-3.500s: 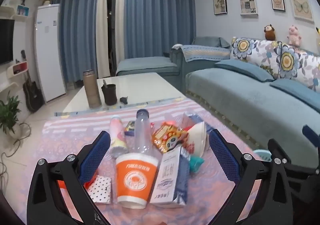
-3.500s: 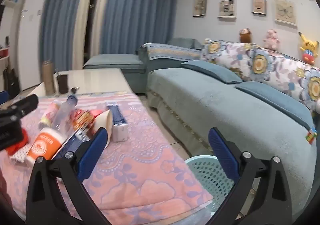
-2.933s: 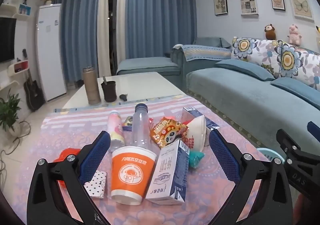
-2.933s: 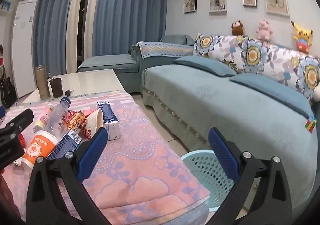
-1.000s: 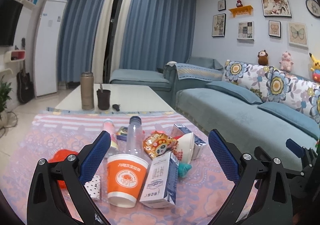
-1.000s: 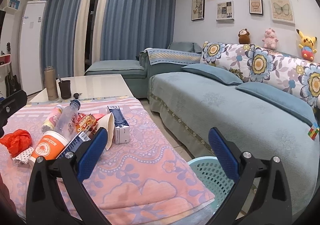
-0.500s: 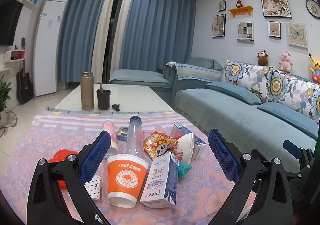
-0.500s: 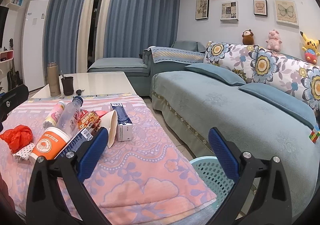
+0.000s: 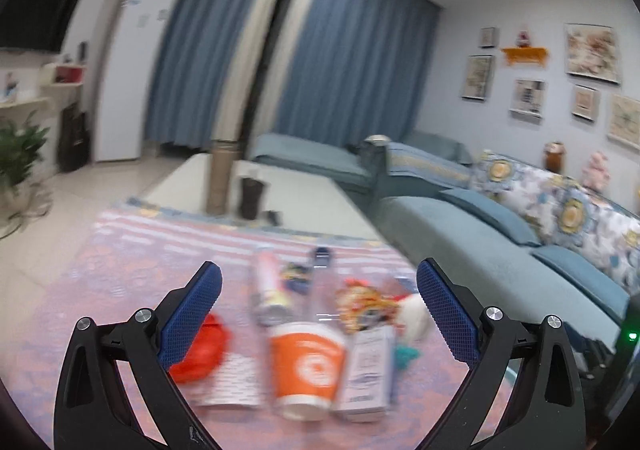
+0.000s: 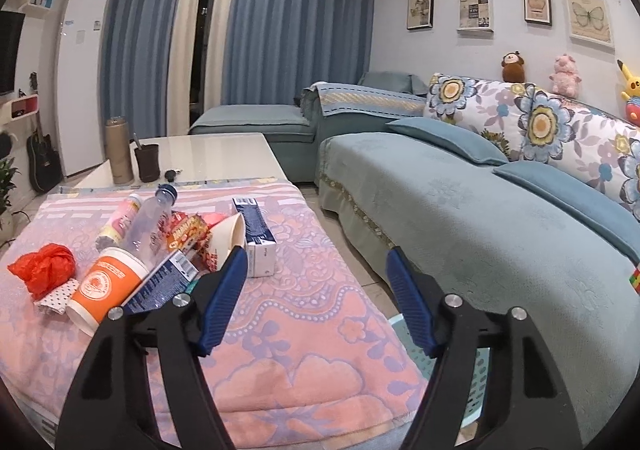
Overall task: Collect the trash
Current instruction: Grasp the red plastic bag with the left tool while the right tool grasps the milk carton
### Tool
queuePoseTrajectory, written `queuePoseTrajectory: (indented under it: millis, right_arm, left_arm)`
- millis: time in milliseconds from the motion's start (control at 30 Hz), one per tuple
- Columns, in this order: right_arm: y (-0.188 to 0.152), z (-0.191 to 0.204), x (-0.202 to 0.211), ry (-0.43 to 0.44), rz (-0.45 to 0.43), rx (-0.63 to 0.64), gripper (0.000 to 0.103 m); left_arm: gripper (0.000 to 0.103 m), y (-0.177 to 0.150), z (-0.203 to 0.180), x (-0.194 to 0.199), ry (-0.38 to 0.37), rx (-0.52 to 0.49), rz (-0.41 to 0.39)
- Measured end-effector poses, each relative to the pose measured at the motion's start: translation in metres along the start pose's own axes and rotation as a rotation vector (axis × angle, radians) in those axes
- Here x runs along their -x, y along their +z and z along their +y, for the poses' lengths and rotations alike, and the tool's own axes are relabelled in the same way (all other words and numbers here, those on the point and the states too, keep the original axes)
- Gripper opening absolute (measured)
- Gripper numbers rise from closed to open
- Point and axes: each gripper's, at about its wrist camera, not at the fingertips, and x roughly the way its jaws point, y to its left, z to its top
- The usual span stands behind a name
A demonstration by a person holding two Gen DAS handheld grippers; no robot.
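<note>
A pile of trash lies on a pink flowered cloth (image 10: 304, 334): an orange paper cup (image 9: 306, 364) (image 10: 105, 284), a carton (image 9: 366, 372), a clear bottle (image 10: 150, 217), a snack bag (image 10: 188, 232), a white and blue box (image 10: 256, 240) and a red plastic bag (image 10: 44, 268) (image 9: 200, 346). My left gripper (image 9: 318, 310) is open and empty, just before the cup; its view is blurred. My right gripper (image 10: 316, 286) is open and empty, to the right of the pile. A light blue basket (image 10: 478, 370) stands on the floor, mostly hidden behind the right gripper.
A blue sofa (image 10: 460, 201) runs along the right, close to the table. A thermos (image 10: 119, 157) and a dark cup (image 10: 147, 161) stand on the bare white far half of the table. A white fridge (image 10: 78, 89) and a guitar are at the far left.
My right gripper's jaws have narrowed but stay open. The left wrist view has swung and blurred, with the pile now closer in front of it. The trash has not moved.
</note>
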Motion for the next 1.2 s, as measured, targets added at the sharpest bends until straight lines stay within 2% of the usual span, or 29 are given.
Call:
queuePoseTrajectory:
  millis: [133,200,333,500,600,700,767,833,967,1133,1200]
  right_arm:
    - [0.01,0.0,-0.009,0.019,-0.006,0.007,0.068]
    - [0.017,0.002,-0.018,0.03,-0.01,0.024,0.068]
    - [0.028,0.003,-0.05,0.07,0.019,0.03,0.069]
    - [0.038,0.004,-0.099,0.102,0.08,0.021,0.069]
    - [0.043,0.006,-0.137,0.13,0.134,0.015,0.068]
    - [0.042,0.007,-0.171,0.143,0.19,0.016,0.068]
    - [0.039,0.007,-0.189,0.176,0.236,-0.001,0.068]
    - [0.036,0.011,-0.201,0.181,0.259,0.01,0.068]
    - [0.03,0.024,-0.221,0.2,0.305,0.04,0.068]
    - [0.026,0.039,-0.23,0.262,0.346,0.052,0.068]
    - [0.024,0.047,-0.232,0.261,0.359,0.071,0.068]
  left_arm:
    - [0.095,0.002,0.042,-0.002,0.068,0.034,0.064]
    - [0.095,-0.005,0.063,-0.013,0.08,0.058,0.145]
    - [0.095,-0.024,0.093,-0.042,0.068,0.122,0.248]
    - [0.095,-0.052,0.105,-0.092,0.046,0.121,0.376]
    - [0.091,-0.063,0.108,-0.113,0.082,0.109,0.415]
    - [0.078,-0.071,0.114,-0.13,0.102,0.1,0.465]
    - [0.059,-0.076,0.117,-0.137,0.112,0.097,0.492]
    - [0.051,-0.08,0.123,-0.142,0.092,0.117,0.507]
    - [0.042,-0.078,0.127,-0.138,0.067,0.14,0.479]
    - [0.039,-0.073,0.123,-0.13,0.042,0.152,0.444]
    - [0.039,-0.07,0.118,-0.127,0.032,0.146,0.427]
